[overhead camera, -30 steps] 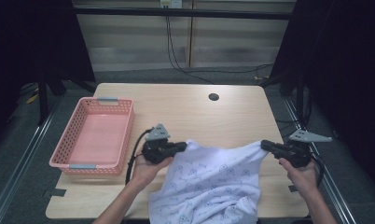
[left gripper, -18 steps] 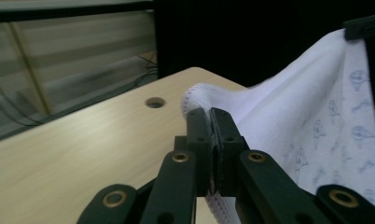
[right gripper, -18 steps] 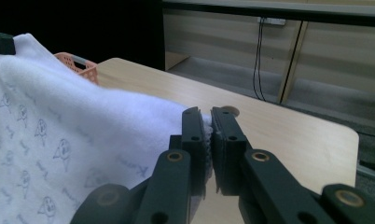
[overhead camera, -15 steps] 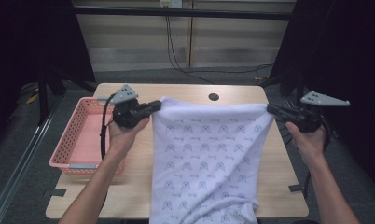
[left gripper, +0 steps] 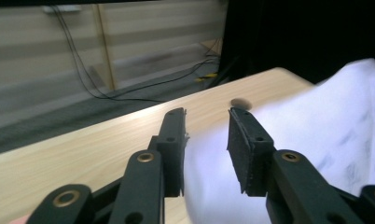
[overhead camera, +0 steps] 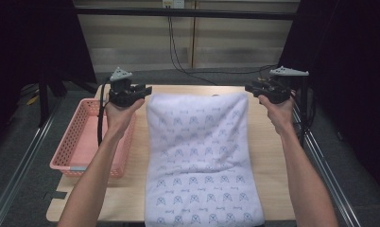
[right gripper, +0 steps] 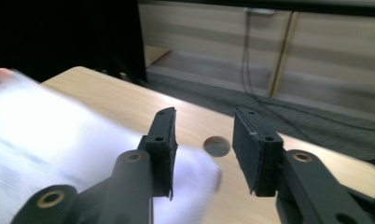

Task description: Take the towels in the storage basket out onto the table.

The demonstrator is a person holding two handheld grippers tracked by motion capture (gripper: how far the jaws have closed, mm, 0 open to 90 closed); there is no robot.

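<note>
White patterned cloth (overhead camera: pixel 200 161) lies spread flat down the middle of the wooden table (overhead camera: pixel 271 161), long way front to back; near edge hangs past the table's front edge, far edge sits close to the table's back edge. Small grey-blue motifs printed all over it.

Left gripper (overhead camera: pixel 143 90) is held up over the table's far left corner, just beside the cloth's far left corner. Its jaws have just been opening: in the left gripper view (left gripper: pixel 206 140) they stand partly apart w/ cloth (left gripper: pixel 316 140) below and beyond the gap, pads not pressing on it. Nothing held.

Right gripper (overhead camera: pixel 250 88) is up at the far right corner, beside the cloth's far right corner. Jaws have just been opening too; right gripper view (right gripper: pixel 202 144) shows a clear gap, blurred cloth (right gripper: pixel 59 140) off to one side, round dark hole (right gripper: pixel 217 145) in the tabletop beyond the gap. Nothing gripped.

Pink plastic basket (overhead camera: pixel 74 146) sits at the table's left edge, apart from the cloth, under the left forearm.
</note>
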